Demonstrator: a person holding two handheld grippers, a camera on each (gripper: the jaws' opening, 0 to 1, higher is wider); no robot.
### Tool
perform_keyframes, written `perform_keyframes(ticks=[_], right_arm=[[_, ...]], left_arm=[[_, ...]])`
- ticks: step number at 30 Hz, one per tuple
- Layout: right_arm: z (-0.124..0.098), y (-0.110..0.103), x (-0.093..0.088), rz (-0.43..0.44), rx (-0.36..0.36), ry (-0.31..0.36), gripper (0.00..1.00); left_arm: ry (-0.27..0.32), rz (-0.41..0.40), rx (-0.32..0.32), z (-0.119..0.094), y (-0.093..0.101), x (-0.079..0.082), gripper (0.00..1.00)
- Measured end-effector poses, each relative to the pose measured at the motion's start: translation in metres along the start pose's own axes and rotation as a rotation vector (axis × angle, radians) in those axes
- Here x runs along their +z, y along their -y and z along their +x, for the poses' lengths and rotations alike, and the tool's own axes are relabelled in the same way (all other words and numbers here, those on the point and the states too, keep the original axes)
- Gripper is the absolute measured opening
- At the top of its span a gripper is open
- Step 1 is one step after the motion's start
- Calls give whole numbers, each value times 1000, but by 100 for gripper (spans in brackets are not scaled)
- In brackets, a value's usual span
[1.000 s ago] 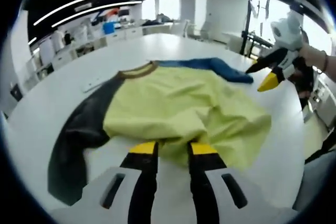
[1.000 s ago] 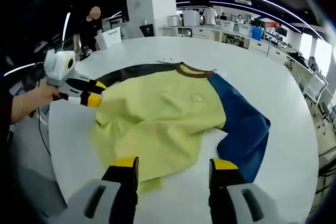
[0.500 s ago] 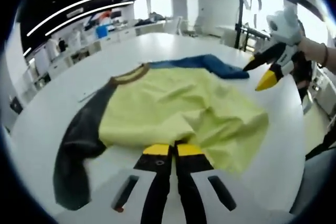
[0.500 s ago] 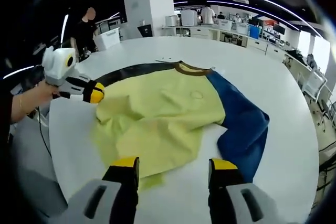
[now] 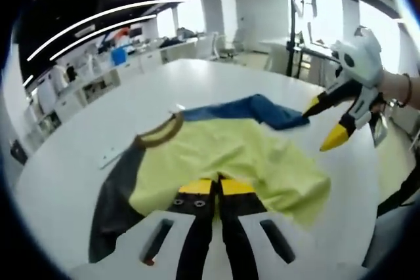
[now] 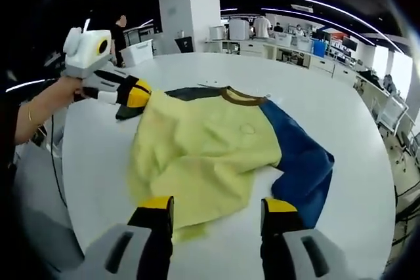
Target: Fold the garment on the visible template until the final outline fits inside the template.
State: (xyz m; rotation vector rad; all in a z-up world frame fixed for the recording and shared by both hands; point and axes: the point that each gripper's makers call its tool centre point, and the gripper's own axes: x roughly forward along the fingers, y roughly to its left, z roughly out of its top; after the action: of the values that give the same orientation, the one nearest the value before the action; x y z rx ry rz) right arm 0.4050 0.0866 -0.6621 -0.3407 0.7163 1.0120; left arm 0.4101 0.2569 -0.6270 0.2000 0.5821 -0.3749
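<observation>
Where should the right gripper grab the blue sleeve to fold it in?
Probably the blue sleeve at its outer cuff end, nearest the right gripper, coming in low from the table edge. That end lies flat and free on the white table, clear of the yellow body. The left gripper already pinches the opposite edge.

A large white table (image 6: 341, 116) is seen in an open office. A white pillar (image 6: 190, 4) is placed behind it, and desks (image 6: 295, 44) with people standing at them are lined up beyond. Curved ceiling lights (image 5: 98, 21) are lit overhead.
</observation>
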Motion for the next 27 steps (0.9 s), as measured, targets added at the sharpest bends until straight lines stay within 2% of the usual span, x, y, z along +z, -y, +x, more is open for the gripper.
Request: perform_keyframes(ticks=[4,11,19,27], right_arm=[[-1,-6,6,2,14,19,51],[7,-14,6,2,33,18,51],[14,-12,4,-8,29,2,51],[19,-3,0,3,12,-6,51]], left_arm=[[9,15,-6,15,-2,10,0],[17,8,-29,42,-6,17,0],[-3,-14,-52,79,-14,12,0],[-33,-26,-62,107,-17,2,0]])
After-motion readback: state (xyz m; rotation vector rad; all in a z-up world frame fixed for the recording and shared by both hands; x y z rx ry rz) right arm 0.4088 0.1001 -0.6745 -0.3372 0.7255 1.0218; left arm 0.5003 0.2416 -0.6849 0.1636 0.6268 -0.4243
